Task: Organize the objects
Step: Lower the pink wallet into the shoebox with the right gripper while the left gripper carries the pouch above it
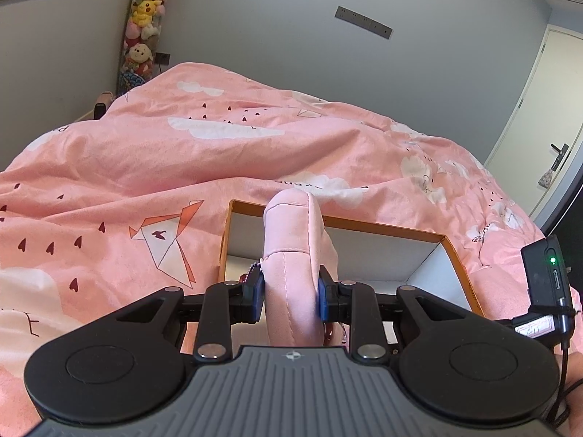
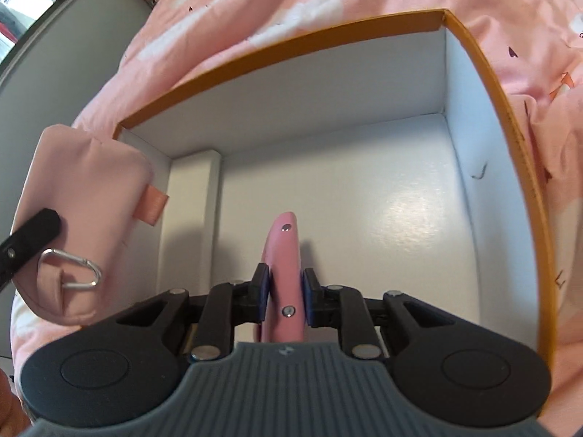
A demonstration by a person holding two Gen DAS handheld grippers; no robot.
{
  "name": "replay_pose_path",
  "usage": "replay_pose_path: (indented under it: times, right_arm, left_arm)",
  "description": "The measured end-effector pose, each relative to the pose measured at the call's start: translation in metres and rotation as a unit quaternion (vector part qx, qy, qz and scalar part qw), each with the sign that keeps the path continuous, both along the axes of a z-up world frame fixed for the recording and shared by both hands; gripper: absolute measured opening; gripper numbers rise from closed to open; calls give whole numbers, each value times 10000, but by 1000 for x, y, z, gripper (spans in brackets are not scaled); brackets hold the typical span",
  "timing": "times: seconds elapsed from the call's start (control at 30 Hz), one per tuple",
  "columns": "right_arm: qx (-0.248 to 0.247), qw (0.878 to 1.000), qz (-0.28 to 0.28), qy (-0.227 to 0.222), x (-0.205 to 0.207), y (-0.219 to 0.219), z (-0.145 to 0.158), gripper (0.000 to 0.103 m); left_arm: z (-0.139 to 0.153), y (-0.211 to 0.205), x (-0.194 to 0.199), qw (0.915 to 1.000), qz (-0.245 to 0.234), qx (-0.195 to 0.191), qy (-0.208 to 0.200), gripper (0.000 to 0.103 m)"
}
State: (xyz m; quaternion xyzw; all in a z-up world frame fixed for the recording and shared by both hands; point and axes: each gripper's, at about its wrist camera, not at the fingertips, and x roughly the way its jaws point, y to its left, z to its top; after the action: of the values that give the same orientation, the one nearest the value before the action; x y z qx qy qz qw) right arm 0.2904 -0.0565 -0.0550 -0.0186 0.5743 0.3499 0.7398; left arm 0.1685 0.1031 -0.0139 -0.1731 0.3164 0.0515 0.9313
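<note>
the only writing in view is a few dark letters printed on the pink duvet (image 1: 255,153): fragments by the white clouds, too cut off and turned to read. a small compass-like emblem sits on the grey ribbed body of each gripper.

the left gripper (image 1: 291,293) is clamped on a padded pink pouch (image 1: 291,247), its blue pads pressing into both sides so the fabric bulges above them. a short bead chain hangs by the left pad. in the right wrist view the same pouch (image 2: 83,218) sits at the near left corner of the box, above its rim, with a pink ribbon tab and a silver carabiner (image 2: 73,269) on it, and a black finger of the left gripper against its side.

the right gripper (image 2: 286,296) grips a slim pink case (image 2: 284,276) with two small metal studs, held on edge between the pads and pointing down into the box, above its white floor; whether it touches the floor cannot be told.

the open box (image 2: 473,58) has orange outer walls and rim and a white inside, with a narrow white ledge along its left inner wall. it rests on the duvet, whose folds crowd its far and right sides.

far left, a column of plush toys (image 1: 144,29) stands in the wall corner near a window. a grey socket strip (image 1: 364,22) is on the far wall, and a white door (image 1: 539,127) with a dark handle is at the right.
</note>
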Motion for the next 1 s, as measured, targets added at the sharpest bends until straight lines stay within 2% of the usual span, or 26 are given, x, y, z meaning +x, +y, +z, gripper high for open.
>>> replay_pose_path:
  times: [0.13,0.27,0.4,0.57,0.73,0.8,0.83,1.0]
  right_arm:
    - [80,9990,-159,398,11,-3,-6,21]
    - [824,9906,-365,1028,9,-4,-14,18]
    - [1040,9886,-410,1006,1,7,-22,18]
    - [621,9902,20,1250,-6,21,-37,19]
    - [26,9951,410,903,-8,34,-36,25]
    - [-334,9957,580,641,-10,40,-36,34]
    - [-504,9947,722,537,-12,43,-37,36]
    - [-816,9902,1128,143,-25,53,-34,40]
  left_arm:
    - [-2,0,1,10000,-3,-9,34,31]
    - [-1,1,3,10000,41,-10,58,31]
    - [0,3,4,9999,88,28,80,31]
    - [-1,2,6,9999,62,43,123,31]
    - [-4,-1,9,9998,-9,48,194,31]
    - [-5,-2,9,9998,-26,51,209,31]
    - [-5,-2,9,9998,-35,51,214,31]
    - [-5,-3,8,9997,-50,41,238,31]
